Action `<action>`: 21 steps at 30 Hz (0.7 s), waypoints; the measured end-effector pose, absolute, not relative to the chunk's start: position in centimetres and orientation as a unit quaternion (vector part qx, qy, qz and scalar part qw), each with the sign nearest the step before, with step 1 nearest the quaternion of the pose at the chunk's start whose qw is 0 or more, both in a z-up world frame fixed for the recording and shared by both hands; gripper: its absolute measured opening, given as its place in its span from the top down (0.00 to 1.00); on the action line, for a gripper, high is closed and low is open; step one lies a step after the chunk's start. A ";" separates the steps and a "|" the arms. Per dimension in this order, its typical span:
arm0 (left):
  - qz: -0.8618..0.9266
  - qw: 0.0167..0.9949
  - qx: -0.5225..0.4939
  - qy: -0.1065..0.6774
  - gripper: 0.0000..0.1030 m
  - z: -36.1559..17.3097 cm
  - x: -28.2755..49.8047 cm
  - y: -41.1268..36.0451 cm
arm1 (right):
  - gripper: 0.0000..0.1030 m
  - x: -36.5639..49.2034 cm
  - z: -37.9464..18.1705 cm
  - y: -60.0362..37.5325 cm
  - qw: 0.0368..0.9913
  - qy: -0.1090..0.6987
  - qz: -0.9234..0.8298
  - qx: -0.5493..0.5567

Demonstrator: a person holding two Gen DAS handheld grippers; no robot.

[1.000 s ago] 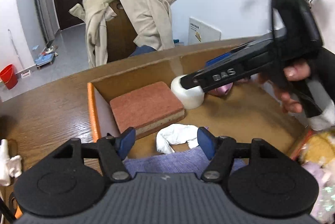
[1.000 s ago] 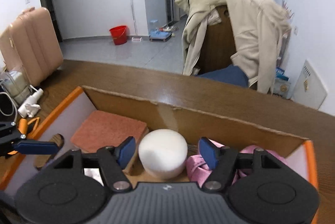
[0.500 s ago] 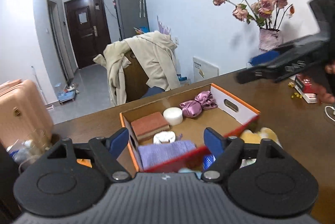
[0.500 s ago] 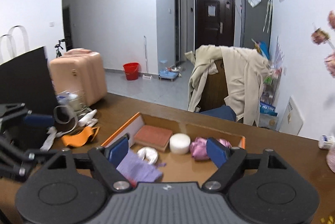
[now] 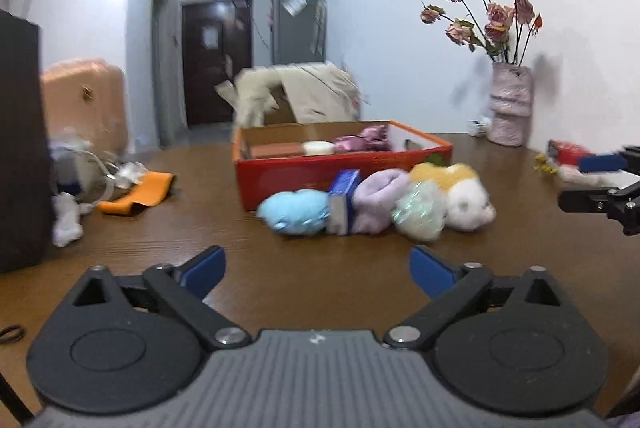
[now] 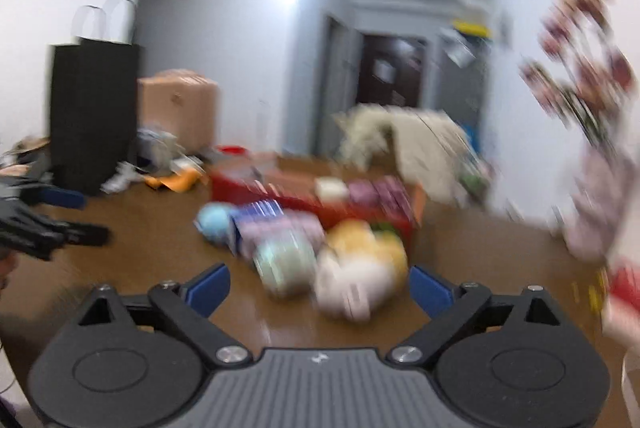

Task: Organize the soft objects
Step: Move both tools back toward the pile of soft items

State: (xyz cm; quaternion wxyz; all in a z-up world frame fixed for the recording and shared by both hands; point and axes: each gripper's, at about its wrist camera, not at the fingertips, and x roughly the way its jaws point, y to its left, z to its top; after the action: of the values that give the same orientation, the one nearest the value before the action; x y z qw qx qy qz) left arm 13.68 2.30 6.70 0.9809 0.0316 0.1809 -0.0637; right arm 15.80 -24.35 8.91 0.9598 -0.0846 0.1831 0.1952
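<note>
Both sets of tongs hang empty over the bare near worktop [image 5: 312, 280], the left tongs [image 5: 316, 266] and right tongs [image 6: 320, 286] opening wide with nothing between them. It looks like the pause between picks. Next, I'd say, one must reach for the soft toys [image 5: 376, 202] lying just before the red box [image 5: 344, 168], which already holds several items.

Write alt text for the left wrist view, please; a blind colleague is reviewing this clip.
Empty left tongs, jaws opening, point over a brown table at a row of soft toys lying in front of a red box that already holds a few items. The right tongs enter at the right edge, near a vase.
</note>
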 end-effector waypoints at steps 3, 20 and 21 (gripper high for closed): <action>-0.063 0.978 0.064 0.190 0.00 4.6 13.2 2.1 | 0.06 15.1 6.2 -24.0 0.960 0.215 0.157 -0.091; -0.093 0.978 0.025 0.187 0.00 6.7 16.7 3.5 | 0.06 17.5 6.3 -22.9 0.955 0.224 0.190 -0.049; -0.103 0.974 0.025 0.198 0.00 6.9 18.1 3.2 | 0.06 18.5 6.7 -22.7 0.954 0.224 0.192 -0.047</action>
State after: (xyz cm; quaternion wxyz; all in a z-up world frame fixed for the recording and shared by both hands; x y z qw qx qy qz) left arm 18.05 3.17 6.95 0.9745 0.0246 0.1981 -0.1027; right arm 18.54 -22.73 6.68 0.9543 -0.0466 0.2244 0.1918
